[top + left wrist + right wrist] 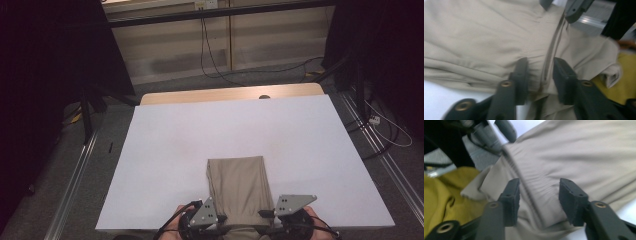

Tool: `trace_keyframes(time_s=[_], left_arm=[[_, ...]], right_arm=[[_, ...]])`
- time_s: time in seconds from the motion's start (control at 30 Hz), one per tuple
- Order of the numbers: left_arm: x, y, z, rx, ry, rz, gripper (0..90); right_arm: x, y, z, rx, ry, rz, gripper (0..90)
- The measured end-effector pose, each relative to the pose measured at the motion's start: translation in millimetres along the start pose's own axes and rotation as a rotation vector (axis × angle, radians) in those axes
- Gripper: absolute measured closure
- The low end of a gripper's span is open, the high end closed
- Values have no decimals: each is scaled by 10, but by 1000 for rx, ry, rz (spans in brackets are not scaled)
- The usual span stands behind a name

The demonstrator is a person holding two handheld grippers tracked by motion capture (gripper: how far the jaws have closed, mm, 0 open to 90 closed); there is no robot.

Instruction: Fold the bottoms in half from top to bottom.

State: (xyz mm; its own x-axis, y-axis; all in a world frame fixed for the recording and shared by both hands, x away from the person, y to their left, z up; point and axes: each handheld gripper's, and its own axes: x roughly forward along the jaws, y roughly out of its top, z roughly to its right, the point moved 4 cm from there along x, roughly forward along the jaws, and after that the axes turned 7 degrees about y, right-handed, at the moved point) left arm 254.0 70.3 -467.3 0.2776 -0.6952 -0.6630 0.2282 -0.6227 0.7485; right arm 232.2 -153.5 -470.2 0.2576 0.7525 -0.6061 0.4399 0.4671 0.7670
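A folded beige garment, seemingly trousers, lies lengthwise on the white table, its near end hanging over the front edge. My left gripper sits at the near left corner of the cloth. In the left gripper view, my left gripper has its jaws closed on a raised seam of the beige cloth, which puckers at the pad. My right gripper is at the near right corner. In the right gripper view, my right gripper stands open, straddling a fold of the cloth without pinching it.
Yellow clothing of the person shows just below the table's front edge, also as yellow cloth in the left gripper view. The table's far wooden edge faces a wall with cables. Metal floor rails run along both sides.
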Motion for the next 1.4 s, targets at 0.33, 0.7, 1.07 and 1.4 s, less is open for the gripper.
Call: trace_keyframes(time_s=[0.33, 0.7, 1.07, 1.4], left_arm=[[-26, 155, -901, -154, 165, 82, 300], [481, 332, -1719, -262, 280, 3, 319], [545, 190, -1706, -324, 206, -17, 492], [535, 172, -1496, -289, 176, -30, 649]], right_arm=[[-122, 305, 820, 103, -161, 96, 470], [246, 661, 1668, 153, -266, 46, 511], [386, 507, 1704, 146, -261, 10, 512], [369, 475, 1564, 150, -146, -21, 825]])
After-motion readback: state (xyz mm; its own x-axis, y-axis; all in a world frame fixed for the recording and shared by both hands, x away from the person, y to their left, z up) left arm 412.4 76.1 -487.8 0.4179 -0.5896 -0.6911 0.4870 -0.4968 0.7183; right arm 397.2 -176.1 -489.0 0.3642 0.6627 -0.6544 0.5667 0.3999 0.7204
